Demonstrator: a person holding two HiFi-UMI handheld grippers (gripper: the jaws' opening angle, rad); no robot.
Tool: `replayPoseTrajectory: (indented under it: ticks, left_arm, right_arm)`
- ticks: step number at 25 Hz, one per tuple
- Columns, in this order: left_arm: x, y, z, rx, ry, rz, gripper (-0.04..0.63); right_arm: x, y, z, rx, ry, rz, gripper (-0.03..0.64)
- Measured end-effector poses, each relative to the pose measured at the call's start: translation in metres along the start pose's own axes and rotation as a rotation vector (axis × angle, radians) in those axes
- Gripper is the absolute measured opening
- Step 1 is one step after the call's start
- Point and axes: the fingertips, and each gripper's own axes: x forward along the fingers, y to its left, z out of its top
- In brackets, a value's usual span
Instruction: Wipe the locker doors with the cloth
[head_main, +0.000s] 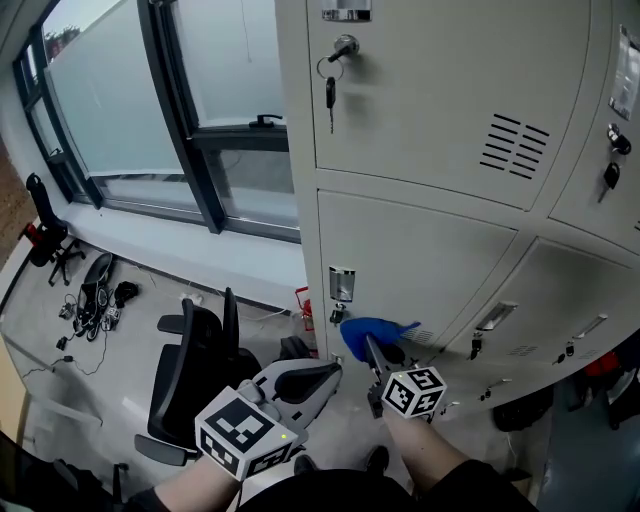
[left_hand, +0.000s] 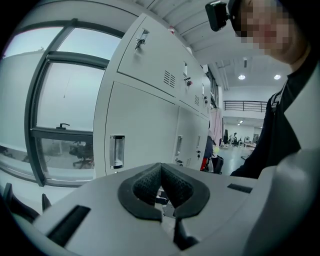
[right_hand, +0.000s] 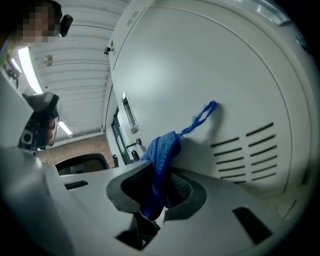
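Landmark is the lower-left locker door (head_main: 420, 260). Far left of that door is the window (head_main: 150, 120), its lower pane frosted so nothing behind it can be made out. An office chair (head_main: 195, 370) stands left of and below the door, partly cut off by the left gripper (head_main: 305, 380). The left gripper hovers low and left of the door, apart from it. In the left gripper view its jaws are clenched together with nothing between them. Above the door, a key (head_main: 331, 95) hangs from the upper locker's lock. The handle recess (head_main: 341, 283) sits at the door's left edge, detail too small to read.

The blue cloth (head_main: 375, 330) is at the door's bottom-left, just right of the recess and left of the vent slots (right_hand: 245, 155). The right gripper (head_main: 372, 352) grasps the cloth: its jaws pinch the bunched fabric, and the cloth's lower end disappears between the pads. The bunch (right_hand: 161, 147) meets the door face, and a thin loop lies against the panel. The exact contact patch is hidden behind the gripper in the head view. Lockers right of the door are cut off by the frame edge.
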Motion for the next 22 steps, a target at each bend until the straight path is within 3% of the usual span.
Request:
replayPoseTrajectory:
  ticks: [11, 22]
  left_arm:
    - [-0.005, 0.003, -0.015, -0.018, 0.025, 0.015, 0.006]
    - [-0.019, 0.003, -0.017, -0.018, 0.024, 0.027, 0.006]
  right_arm:
    - [0.008, -0.019, -0.063, 0.074, 0.116, -0.054, 0.048]
    - [0.032, 0.034, -0.016, 0.148, -0.012, 0.061, 0.048]
